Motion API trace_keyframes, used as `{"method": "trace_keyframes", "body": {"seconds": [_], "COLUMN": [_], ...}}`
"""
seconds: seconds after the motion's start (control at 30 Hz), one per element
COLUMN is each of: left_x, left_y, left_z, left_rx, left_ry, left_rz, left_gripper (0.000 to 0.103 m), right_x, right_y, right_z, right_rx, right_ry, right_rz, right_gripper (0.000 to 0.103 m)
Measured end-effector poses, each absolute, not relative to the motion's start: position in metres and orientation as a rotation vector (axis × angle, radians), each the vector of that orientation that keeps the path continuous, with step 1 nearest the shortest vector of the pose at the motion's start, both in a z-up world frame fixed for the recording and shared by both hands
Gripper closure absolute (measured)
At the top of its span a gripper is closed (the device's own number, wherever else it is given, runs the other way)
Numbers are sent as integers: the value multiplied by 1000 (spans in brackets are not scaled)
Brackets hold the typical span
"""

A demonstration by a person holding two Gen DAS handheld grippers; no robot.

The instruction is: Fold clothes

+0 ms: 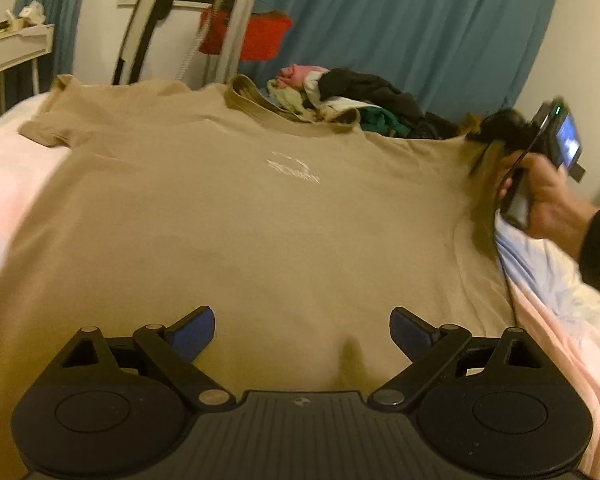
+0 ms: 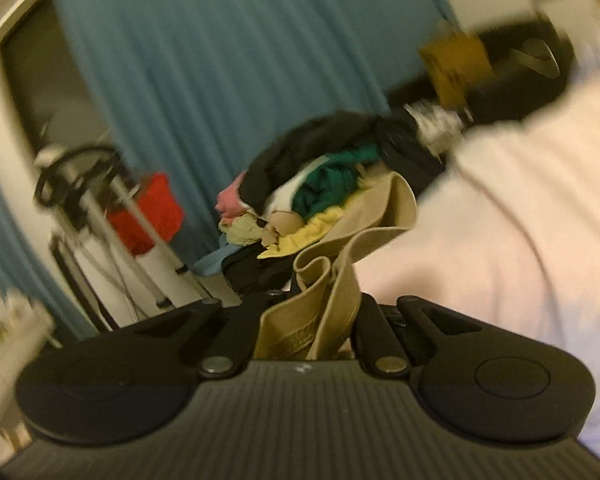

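A jumbled heap of mixed clothes (image 1: 352, 100) crowds the bed's far edge. The tan short-sleeved T-shirt (image 1: 236, 216) lies flat on the pink bed (image 1: 4, 184); left tool (image 1: 302, 330) gapes wide over its hem, right tool (image 1: 482, 146) pinches its sleeve.

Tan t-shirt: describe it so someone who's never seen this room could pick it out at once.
Start at the bed with pale pink bedding in front of the teal curtain. The tan t-shirt lies spread flat across it, one sleeve pinched in the right gripper. Unlike the crumpled clothes pile behind its collar, it is laid out alone and bears a small white chest logo.
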State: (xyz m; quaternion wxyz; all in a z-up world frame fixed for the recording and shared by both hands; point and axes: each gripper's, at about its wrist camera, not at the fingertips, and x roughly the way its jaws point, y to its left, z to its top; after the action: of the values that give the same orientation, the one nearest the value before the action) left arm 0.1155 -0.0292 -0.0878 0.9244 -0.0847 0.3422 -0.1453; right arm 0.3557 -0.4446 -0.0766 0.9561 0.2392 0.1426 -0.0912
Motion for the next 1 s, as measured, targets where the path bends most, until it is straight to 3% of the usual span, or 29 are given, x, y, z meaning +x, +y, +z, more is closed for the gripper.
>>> {"method": "trace_keyframes", "body": {"seconds": [0.17,0.33,0.83,0.97,1.0], "left_x": [110,107,132,138,139], "left_y": [-3,31,107,101,99], "left_z": [-66,-48,-51,-58,-60], "left_rx": [-162,-206,-384,-376,-373], "left_ry": [627,542,569,581,585], "left_rz": [-252,-191,-80,-85,-87], "left_gripper": [7,6,6,6,6], "right_x": [352,357,413,415,415], "right_y": [-367,-281,-108,-110,-111], "right_z": [-17,-6,-111,-119,-120], "right_rx": [216,11,-307,-249,-225], "right_ry": [278,303,511,563,585], "right_rz": [-195,-207,-74,-34,-12], "right_gripper": [96,96,96,91,84]}}
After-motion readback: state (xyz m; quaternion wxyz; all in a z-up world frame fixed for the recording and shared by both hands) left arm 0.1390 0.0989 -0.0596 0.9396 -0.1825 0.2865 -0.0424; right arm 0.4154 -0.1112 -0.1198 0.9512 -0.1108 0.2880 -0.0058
